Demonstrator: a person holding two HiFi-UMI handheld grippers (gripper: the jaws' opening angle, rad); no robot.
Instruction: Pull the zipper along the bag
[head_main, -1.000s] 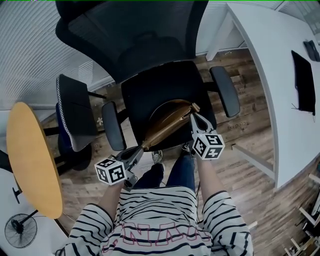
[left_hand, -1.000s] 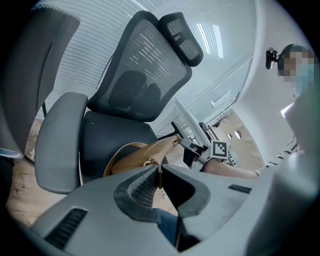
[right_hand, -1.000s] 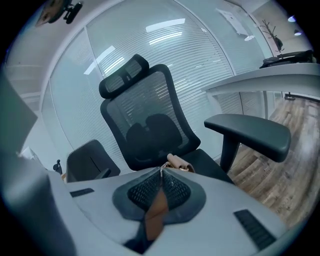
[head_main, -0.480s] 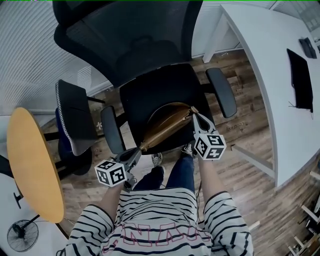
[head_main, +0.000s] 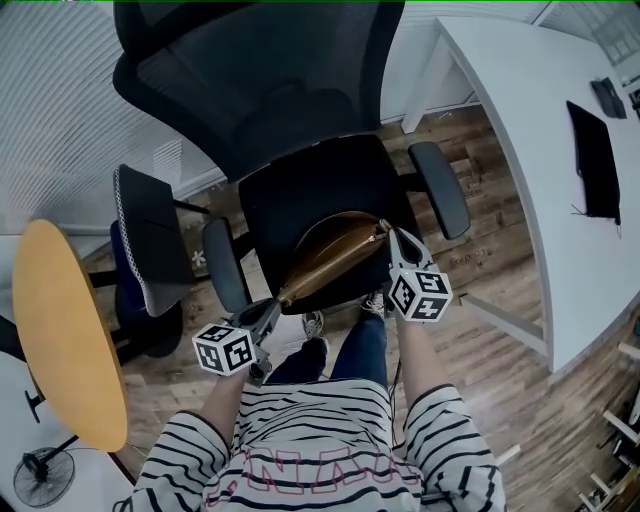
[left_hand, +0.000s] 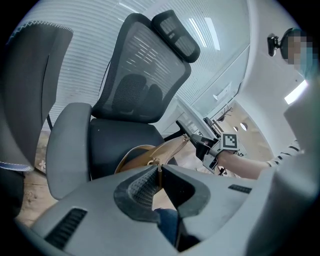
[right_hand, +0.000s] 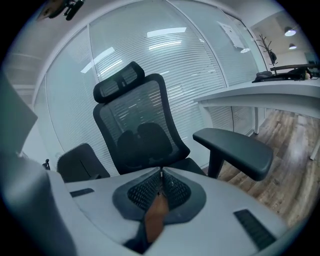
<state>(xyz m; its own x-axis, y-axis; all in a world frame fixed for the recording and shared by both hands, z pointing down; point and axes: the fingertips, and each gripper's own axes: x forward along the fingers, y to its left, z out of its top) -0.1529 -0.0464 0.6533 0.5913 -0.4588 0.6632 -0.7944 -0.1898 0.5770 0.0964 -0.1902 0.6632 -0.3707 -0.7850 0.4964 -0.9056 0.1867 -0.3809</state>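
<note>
A tan-brown bag (head_main: 335, 250) lies on the seat of a black office chair (head_main: 300, 190), stretched between my two grippers. My left gripper (head_main: 278, 300) is shut on the bag's near left end; in the left gripper view the jaws (left_hand: 159, 170) pinch a thin tan edge of the bag (left_hand: 145, 157). My right gripper (head_main: 386, 230) is shut at the bag's far right end. In the right gripper view a brown leather tab (right_hand: 156, 212) is clamped between its jaws (right_hand: 160, 175). The left gripper view also shows the right gripper (left_hand: 200, 142) holding the bag's far tip.
The chair's armrests (head_main: 440, 190) (head_main: 225, 265) flank the seat. A white desk (head_main: 520, 150) with dark flat items (head_main: 595, 160) stands at the right. A second dark chair (head_main: 150, 235) and a round yellow table (head_main: 65, 330) are at the left. The person's legs (head_main: 365, 345) are below the seat.
</note>
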